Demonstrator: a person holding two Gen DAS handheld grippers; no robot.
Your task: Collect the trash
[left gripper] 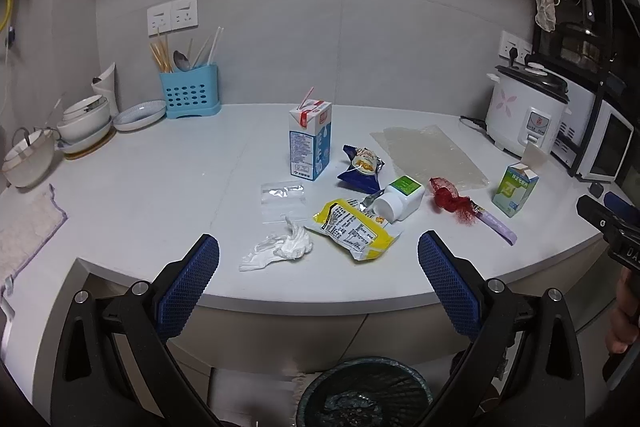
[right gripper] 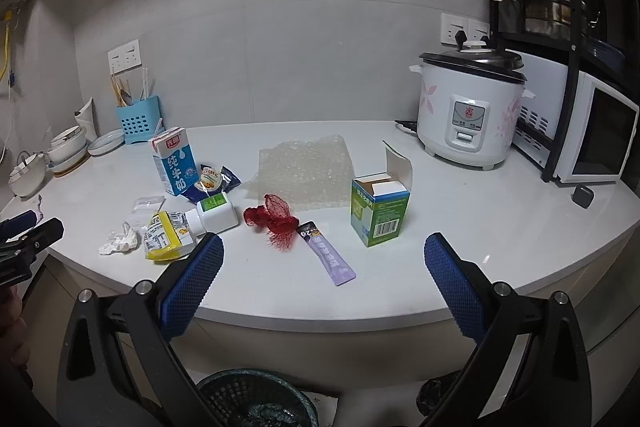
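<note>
The milk carton (left gripper: 310, 143) stands upright near the middle of the counter (left gripper: 160, 195). Just right of the milk carton lies a snack bag (left gripper: 362, 169), with a tipped bottle (left gripper: 398, 199) before that. Before the milk carton lie a zip bag (left gripper: 282, 199), a crumpled tissue (left gripper: 280, 251) and a flat wrapper (left gripper: 354, 233). Right of the milk carton lies bubble wrap (right gripper: 304, 167), with a net (right gripper: 274, 223), a sachet (right gripper: 330, 255) and an open box (right gripper: 380, 211) nearer the counter's front edge. Far right of the milk carton stands a rice cooker (right gripper: 470, 111); far left and behind, a utensil holder (left gripper: 190, 91). A bin (right gripper: 256, 399) sits below the counter.
</note>
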